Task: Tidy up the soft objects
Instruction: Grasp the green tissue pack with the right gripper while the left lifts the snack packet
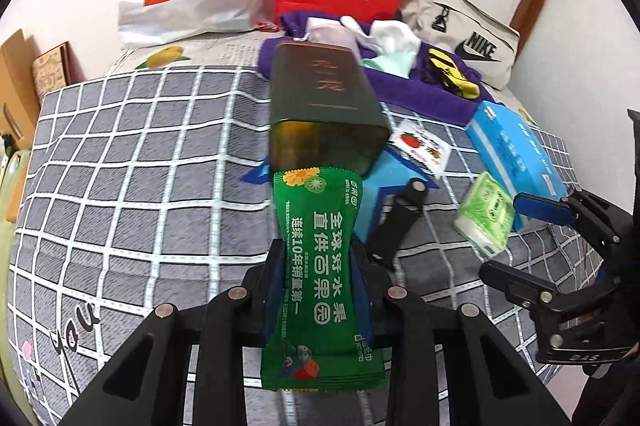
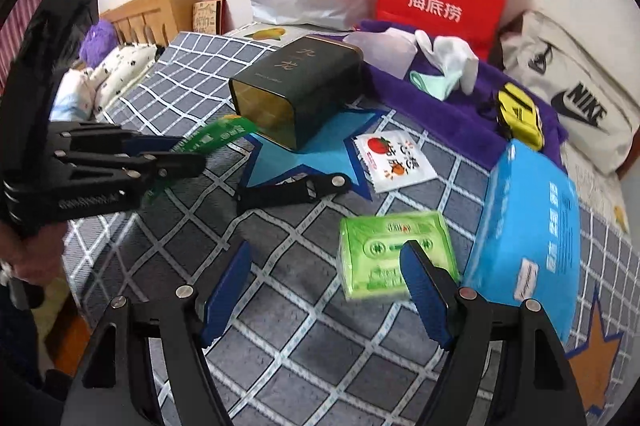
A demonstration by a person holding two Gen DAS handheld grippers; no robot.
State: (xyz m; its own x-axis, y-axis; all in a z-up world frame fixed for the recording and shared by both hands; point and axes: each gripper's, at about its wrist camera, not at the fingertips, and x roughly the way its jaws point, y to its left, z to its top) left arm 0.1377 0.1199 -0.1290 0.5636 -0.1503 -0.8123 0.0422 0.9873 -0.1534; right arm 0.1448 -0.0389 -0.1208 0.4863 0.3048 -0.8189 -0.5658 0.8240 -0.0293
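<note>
My left gripper (image 1: 318, 266) is shut on a green wet-wipe packet (image 1: 320, 246), holding it above the bed just before the open mouth of a dark green tin box (image 1: 324, 106) lying on its side. In the right wrist view the left gripper (image 2: 180, 162) holds the green packet (image 2: 216, 134) left of the tin (image 2: 296, 94). My right gripper (image 2: 326, 290) is open and empty, its right finger in front of a light green tissue pack (image 2: 384, 258). The right gripper also shows in the left wrist view (image 1: 516, 238).
A blue tissue box (image 2: 528, 242), a white strawberry wipe packet (image 2: 392, 158) and a loose black clip piece (image 2: 296, 190) lie on the checked bedspread (image 2: 280, 346). Purple cloth (image 2: 452, 114) with white socks and a yellow pouch lies behind. Shopping bags and a Nike bag stand at the back.
</note>
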